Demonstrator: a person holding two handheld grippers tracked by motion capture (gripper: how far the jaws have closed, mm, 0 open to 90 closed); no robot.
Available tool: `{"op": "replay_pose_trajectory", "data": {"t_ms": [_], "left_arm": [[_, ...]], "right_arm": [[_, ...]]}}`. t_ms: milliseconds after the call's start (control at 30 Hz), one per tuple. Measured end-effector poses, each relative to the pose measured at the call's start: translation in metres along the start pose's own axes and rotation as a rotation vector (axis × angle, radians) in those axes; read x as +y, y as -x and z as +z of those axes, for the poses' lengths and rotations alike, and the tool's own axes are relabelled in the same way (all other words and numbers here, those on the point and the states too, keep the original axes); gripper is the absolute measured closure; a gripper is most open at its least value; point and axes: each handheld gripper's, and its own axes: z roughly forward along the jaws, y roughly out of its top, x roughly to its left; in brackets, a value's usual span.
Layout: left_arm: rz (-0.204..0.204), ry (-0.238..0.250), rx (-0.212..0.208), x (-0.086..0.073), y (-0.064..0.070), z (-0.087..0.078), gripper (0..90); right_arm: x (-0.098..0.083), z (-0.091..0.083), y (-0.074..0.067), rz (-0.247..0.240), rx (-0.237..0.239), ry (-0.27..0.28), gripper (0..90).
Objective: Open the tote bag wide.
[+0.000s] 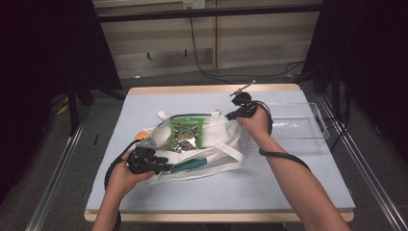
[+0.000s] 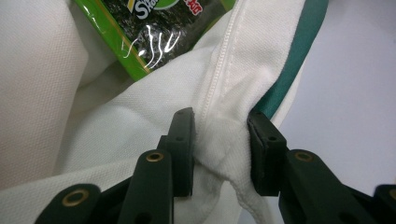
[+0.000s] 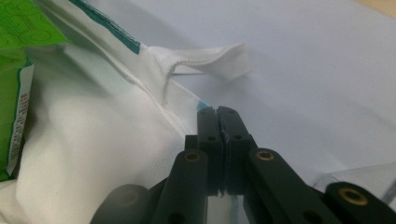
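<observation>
- High view: a white bag (image 1: 211, 144) lies mid-table (image 1: 288, 187), mouth held wide by both grippers, a green snack pack (image 1: 185, 134) inside. Packing looks to be the step in hand.
- Left gripper view: the left gripper (image 2: 219, 140) has its jaws pinching a fold of the bag's rim (image 2: 224, 116), by the teal trim (image 2: 299, 51).
- Right gripper view: the right gripper (image 3: 218, 116) has jaws clamped tight on the far edge. Next, I'd say, keep the mouth taut.

We see right gripper (image 3: 217, 114) with black jaws pressed together, thin edge of white bag (image 3: 93, 140) pinched between pads. White strap loop (image 3: 210, 63) lies on pale blue table (image 3: 303, 70). Teal stripe (image 3: 112, 28) runs along bag rim. Green packet (image 3: 18, 46) at left.
</observation>
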Motion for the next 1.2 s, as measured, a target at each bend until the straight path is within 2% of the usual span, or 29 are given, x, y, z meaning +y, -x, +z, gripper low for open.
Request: {"op": "replay_pose_trajectory", "data": {"t_ms": [233, 367, 500, 567, 633, 867, 1033, 1133, 1200], "left_arm": [[0.008, -0.009, -0.004, -0.001, -0.002, 0.001, 66.2], [0.004, -0.005, -0.002, 0.000, -0.002, -0.001, 65.8], [-0.019, 0.013, 0.005, 0.002, -0.001, -0.002, 65.5], [-0.015, 0.012, 0.012, 0.003, -0.001, -0.003, 65.5], [-0.015, 0.013, 0.016, 0.004, 0.000, -0.004, 65.5], [-0.023, 0.019, 0.018, 0.004, 0.000, -0.005, 65.7], [-0.026, 0.027, 0.019, 0.005, 0.000, -0.005, 65.9], [-0.027, 0.028, 0.021, 0.005, 0.000, -0.005, 66.0], [-0.027, 0.028, 0.023, 0.005, 0.000, -0.005, 66.2]], "right_arm": [[0.000, 0.000, -0.002, -0.006, -0.008, -0.009, 87.6], [0.000, -0.002, -0.004, -0.017, -0.009, 0.005, 83.5], [0.002, -0.008, -0.008, -0.034, 0.002, 0.029, 79.7], [0.002, -0.011, -0.011, -0.043, -0.002, 0.041, 78.1], [0.003, -0.014, -0.013, -0.028, 0.002, 0.061, 75.7], [0.008, -0.026, -0.022, -0.070, -0.005, 0.094, 71.8], [0.014, -0.035, -0.027, -0.072, -0.001, 0.123, 63.2], [0.018, -0.040, -0.032, -0.091, -0.008, 0.124, 63.2], [0.018, -0.040, -0.035, -0.097, 0.009, 0.131, 63.6]]}}
